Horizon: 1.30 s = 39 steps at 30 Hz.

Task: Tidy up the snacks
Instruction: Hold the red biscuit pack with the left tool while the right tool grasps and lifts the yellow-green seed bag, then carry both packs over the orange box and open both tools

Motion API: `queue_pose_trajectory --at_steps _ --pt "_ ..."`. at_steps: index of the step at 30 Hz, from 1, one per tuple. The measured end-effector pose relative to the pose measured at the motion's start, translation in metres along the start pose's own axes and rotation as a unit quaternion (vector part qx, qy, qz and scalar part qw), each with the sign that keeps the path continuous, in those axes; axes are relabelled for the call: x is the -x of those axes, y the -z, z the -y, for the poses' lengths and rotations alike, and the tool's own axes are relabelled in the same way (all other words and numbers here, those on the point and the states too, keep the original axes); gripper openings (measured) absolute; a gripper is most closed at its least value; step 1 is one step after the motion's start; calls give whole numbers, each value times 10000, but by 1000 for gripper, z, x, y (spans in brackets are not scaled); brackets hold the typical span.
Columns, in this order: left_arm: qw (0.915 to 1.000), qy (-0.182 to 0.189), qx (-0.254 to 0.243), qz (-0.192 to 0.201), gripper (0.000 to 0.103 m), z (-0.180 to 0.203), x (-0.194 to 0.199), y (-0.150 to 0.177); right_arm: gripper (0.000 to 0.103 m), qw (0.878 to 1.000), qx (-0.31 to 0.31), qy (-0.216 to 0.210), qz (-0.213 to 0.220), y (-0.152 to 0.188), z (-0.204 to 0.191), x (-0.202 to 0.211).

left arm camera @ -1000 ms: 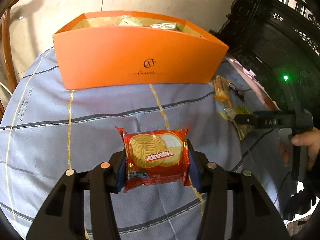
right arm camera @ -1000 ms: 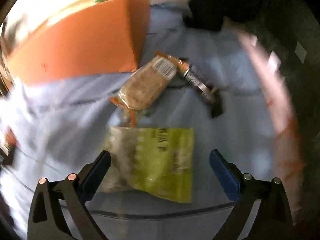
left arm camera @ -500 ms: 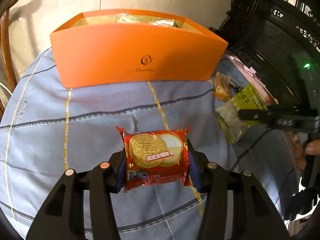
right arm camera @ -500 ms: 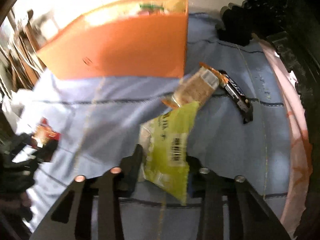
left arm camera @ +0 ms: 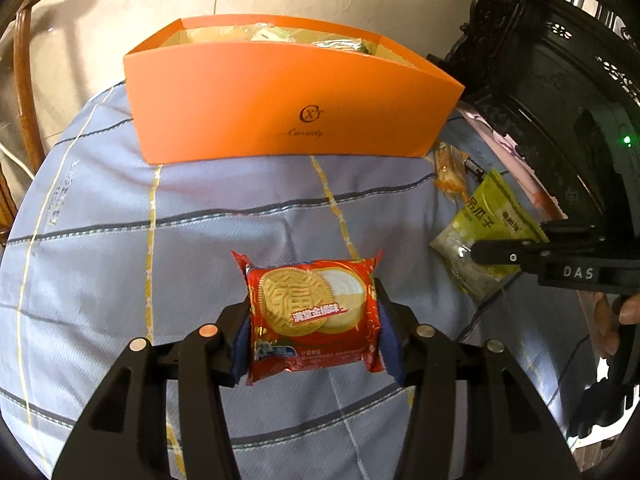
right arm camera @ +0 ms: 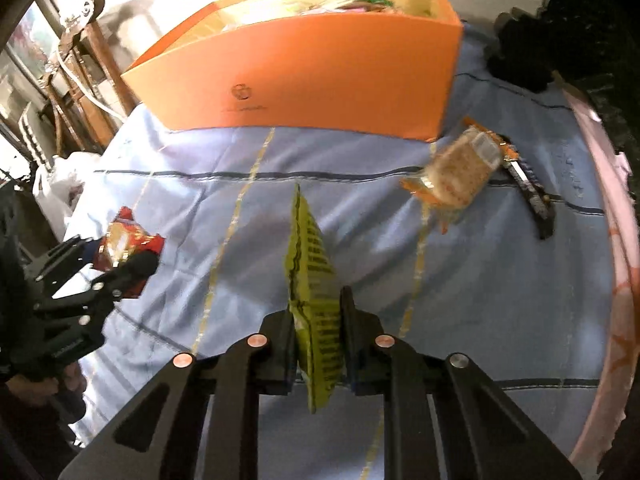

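My left gripper [left arm camera: 314, 316] is shut on a red biscuit packet [left arm camera: 312, 312] and holds it above the blue cloth; it also shows in the right wrist view [right arm camera: 120, 246]. My right gripper [right arm camera: 316, 320] is shut on a green seed packet [right arm camera: 314, 280], held edge-on above the cloth; the packet also shows in the left wrist view [left arm camera: 486, 228]. An open orange box [left arm camera: 288, 108] with several snacks inside stands at the far side of the table, ahead of both grippers.
An orange-trimmed cracker packet [right arm camera: 460, 176] and a dark snack bar [right arm camera: 532, 196] lie on the cloth near the box's right corner. Dark carved furniture [left arm camera: 560, 60] stands to the right. A wooden chair [left arm camera: 24, 80] is at the left.
My right gripper closed on the green seed packet, lifted it off the cloth and turned toward the box. My left gripper kept holding the red biscuit packet and moved little.
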<state>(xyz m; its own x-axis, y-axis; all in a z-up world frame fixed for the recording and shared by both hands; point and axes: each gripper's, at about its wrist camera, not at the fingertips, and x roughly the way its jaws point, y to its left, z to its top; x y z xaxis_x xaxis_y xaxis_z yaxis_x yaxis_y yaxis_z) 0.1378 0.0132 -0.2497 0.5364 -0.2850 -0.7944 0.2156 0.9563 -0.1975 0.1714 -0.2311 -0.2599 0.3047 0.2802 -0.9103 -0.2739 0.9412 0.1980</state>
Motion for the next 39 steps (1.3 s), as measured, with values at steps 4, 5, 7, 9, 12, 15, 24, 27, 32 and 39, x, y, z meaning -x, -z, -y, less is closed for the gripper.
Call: queue_pose_trajectory --at_steps 4,5,7,9,12,15,24,27,32,39 --pt "9999 -34 113 -18 50 -6 1 2 32 9977 13 -4 -682 9 -4 -31" --pt "9999 -33 114 -4 50 -7 2 2 30 9983 333 124 -452 13 -12 -30" --pt "9999 -26 103 27 50 -8 4 1 28 9991 258 285 -172 15 -12 -27" --pt "9999 -39 91 35 50 -9 6 1 25 9997 -165 158 -94 16 -4 -25" --pt "9999 -92 136 18 50 -15 7 1 24 9995 -163 67 245 15 -9 -9" --pt "9998 -110 184 18 50 -18 7 0 24 9982 -150 -200 545 10 -13 14" --pt "9997 -25 115 195 50 -8 13 -17 24 9922 -99 -375 1181 -29 -14 86" --pt "9990 58 80 447 51 -4 25 -40 24 9885 -13 -366 1465 -52 -12 114" --pt "9941 84 -129 1074 51 1 52 -110 25 9831 115 -332 1796 -104 -16 144" --pt "9823 -363 -298 1812 66 -5 68 -235 26 9770 434 -177 2078 -203 -28 170"
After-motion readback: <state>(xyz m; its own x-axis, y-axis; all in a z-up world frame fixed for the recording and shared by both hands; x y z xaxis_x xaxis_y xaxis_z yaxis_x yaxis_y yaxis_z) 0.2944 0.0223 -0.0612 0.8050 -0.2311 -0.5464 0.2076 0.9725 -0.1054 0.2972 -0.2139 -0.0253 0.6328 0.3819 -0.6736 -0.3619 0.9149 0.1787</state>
